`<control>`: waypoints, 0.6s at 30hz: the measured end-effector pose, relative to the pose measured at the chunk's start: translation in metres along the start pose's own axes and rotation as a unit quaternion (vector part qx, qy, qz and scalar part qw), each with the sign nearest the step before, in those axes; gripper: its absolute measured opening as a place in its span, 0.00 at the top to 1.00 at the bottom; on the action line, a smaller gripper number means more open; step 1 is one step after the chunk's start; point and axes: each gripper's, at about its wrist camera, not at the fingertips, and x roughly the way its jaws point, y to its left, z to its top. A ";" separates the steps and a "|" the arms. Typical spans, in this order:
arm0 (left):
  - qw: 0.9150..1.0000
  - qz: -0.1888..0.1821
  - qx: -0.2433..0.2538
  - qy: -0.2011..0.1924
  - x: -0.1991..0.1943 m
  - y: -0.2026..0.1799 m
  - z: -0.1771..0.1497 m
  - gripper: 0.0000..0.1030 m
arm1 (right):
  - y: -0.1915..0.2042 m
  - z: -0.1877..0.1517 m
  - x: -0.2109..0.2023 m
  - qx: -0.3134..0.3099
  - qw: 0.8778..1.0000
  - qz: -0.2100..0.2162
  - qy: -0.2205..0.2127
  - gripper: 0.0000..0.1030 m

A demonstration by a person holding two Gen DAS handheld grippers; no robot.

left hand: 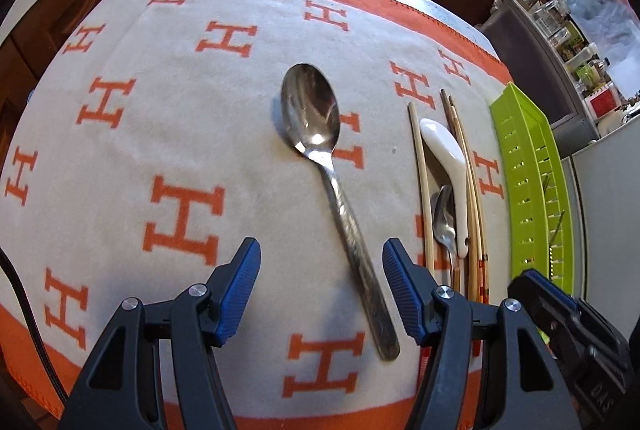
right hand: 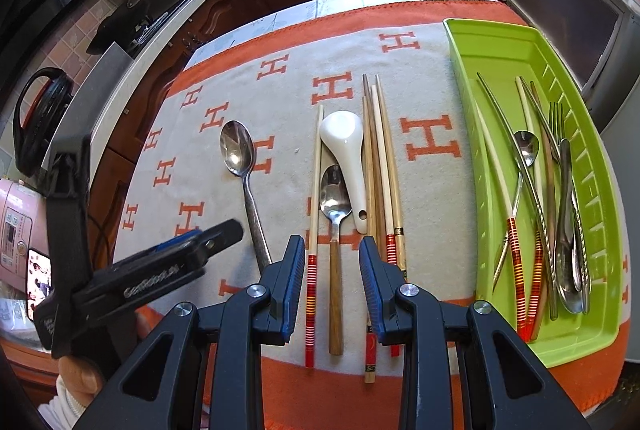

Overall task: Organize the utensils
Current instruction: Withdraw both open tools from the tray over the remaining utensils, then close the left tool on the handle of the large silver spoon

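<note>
A large metal spoon (left hand: 310,109) lies on the orange-and-grey H-patterned cloth (left hand: 120,149), its handle running toward me. My left gripper (left hand: 322,286) hangs open over that handle, and the pads do not touch it. My right gripper (right hand: 332,270) is open above the wooden handle of a small spoon (right hand: 335,197). Beside that spoon lie a white ceramic spoon (right hand: 346,157), a red-banded chopstick (right hand: 314,230) and more chopsticks (right hand: 384,169). The green tray (right hand: 460,41) on the right holds several utensils. The left gripper (right hand: 216,236) also shows in the right wrist view, above the large spoon (right hand: 238,149).
The tray (left hand: 528,181) sits along the cloth's right edge, near a grey appliance. Dark wooden cabinets and a counter curve behind the table. A pink cooker (right hand: 16,230) and a phone (right hand: 38,282) stand at the left. A black cable (left hand: 24,302) hangs at the near left corner.
</note>
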 end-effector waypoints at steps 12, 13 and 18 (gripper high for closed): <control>0.992 0.107 0.063 0.013 0.026 -0.044 0.013 0.71 | -0.022 0.002 0.003 0.015 1.000 0.009 -0.003 0.72; 0.991 0.109 0.070 0.012 0.027 -0.048 0.012 0.80 | -0.024 0.002 0.003 0.017 1.000 0.010 -0.004 0.72; 0.993 0.086 0.076 0.019 0.028 -0.054 0.013 0.90 | -0.031 0.001 0.002 0.023 1.000 0.012 -0.007 0.72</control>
